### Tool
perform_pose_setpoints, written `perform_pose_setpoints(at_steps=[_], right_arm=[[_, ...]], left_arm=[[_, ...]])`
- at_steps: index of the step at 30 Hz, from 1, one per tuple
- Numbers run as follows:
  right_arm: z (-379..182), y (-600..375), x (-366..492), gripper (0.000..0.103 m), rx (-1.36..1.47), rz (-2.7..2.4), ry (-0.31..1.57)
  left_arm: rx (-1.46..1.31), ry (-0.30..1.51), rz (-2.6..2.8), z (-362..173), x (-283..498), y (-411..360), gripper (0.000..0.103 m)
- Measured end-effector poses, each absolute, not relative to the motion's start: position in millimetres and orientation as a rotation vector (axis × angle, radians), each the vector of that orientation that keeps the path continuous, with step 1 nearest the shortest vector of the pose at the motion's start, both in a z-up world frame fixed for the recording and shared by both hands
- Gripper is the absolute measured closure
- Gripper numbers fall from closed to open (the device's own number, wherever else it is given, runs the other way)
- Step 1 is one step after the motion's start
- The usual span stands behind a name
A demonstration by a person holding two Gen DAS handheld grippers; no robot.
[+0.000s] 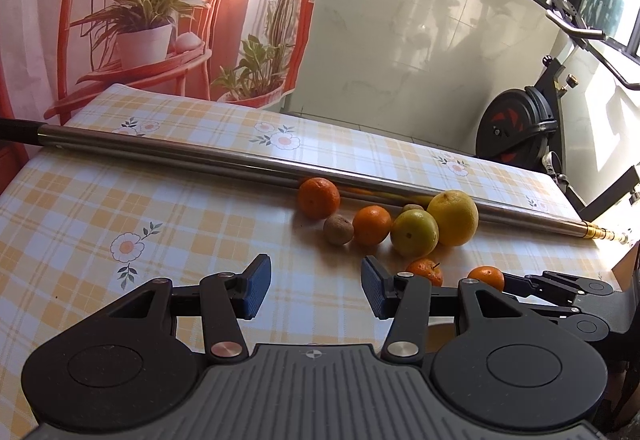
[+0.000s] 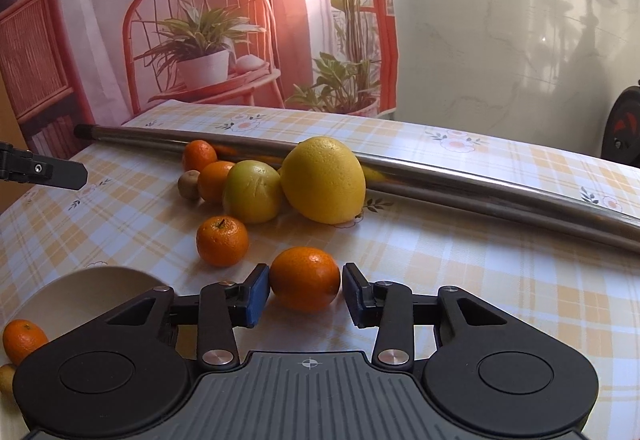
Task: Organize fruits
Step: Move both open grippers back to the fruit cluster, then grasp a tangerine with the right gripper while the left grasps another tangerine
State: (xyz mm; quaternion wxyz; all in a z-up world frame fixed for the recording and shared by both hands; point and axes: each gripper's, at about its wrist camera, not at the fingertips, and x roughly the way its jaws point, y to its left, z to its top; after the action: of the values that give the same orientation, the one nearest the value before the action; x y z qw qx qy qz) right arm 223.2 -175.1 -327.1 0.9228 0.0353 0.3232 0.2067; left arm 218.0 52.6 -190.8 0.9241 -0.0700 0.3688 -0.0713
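The left gripper (image 1: 316,288) is held low and level, pointing forward, its two blue-padded fingers (image 1: 256,286) spread wide with nothing between them. The right gripper (image 2: 305,290) is also low and level, its jaws parted to either side of a mandarin (image 2: 305,278); the left pad sits at the fruit's skin, the right pad just beside it with a thin gap. In the left wrist view the right gripper's black linkage (image 1: 560,290) shows at the right edge.

Readable text: we can't spot any, on anything.
Only sign: a small crosshair mark on each gripper body, left gripper (image 1: 316,282) and right gripper (image 2: 305,290).
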Motion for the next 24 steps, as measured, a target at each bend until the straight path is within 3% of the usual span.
perform_pose_setpoints(at_steps=[13, 24], right_arm=[[-330, -197, 212, 0.068, 0.197, 0.375, 0.591], [-331, -203, 207, 0.068, 0.221, 0.374, 0.560]], left_arm=[[-0.144, 0.793, -0.150, -198, 227, 43, 0.051], [-0.208, 0.755, -0.145, -173, 260, 43, 0.051]])
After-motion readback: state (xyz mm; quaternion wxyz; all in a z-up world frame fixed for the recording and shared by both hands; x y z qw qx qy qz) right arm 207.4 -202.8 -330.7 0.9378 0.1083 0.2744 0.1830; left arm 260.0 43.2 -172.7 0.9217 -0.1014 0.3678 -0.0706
